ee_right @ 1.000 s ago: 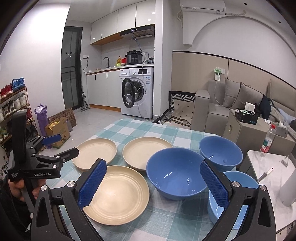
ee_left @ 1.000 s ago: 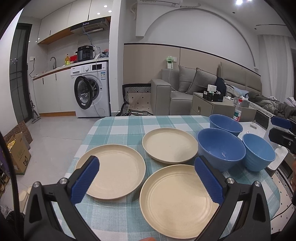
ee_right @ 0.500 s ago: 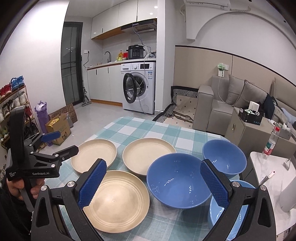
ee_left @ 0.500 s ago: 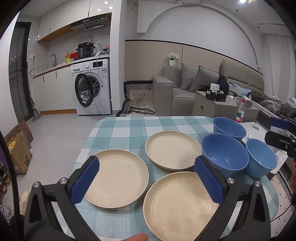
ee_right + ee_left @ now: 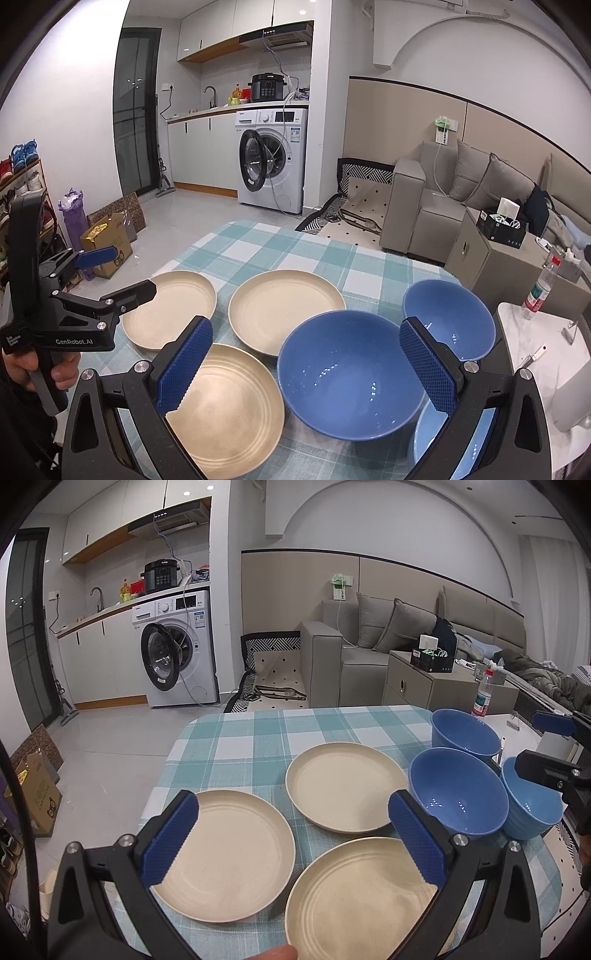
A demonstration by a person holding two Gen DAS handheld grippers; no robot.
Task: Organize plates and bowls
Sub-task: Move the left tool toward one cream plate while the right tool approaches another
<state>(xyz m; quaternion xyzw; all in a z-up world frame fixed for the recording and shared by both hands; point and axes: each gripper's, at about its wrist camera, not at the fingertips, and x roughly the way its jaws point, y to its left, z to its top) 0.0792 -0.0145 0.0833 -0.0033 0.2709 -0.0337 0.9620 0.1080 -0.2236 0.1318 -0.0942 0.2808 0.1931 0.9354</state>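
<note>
Overhead, both grippers hang spread wide, empty: left gripper (image 5: 291, 834) w/ three beige plates (image 5: 225, 853) below, right gripper (image 5: 306, 365) above the blue bowls (image 5: 351, 373). All sit on a checked tablecloth (image 5: 295, 727).

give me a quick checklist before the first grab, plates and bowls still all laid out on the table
1. Left gripper open, holding nothing: ok.
2. Right gripper open, holding nothing: ok.
3. Three plates lie apart, unstacked: left plate, far plate, near plate: ok.
4. Three bowls upright: big bowl, far bowl, near bowl: ok.
5. Bowls dry and clean: cannot tell, only glints show.
6. Near bowl well in from the table edge: cannot tell.
</note>
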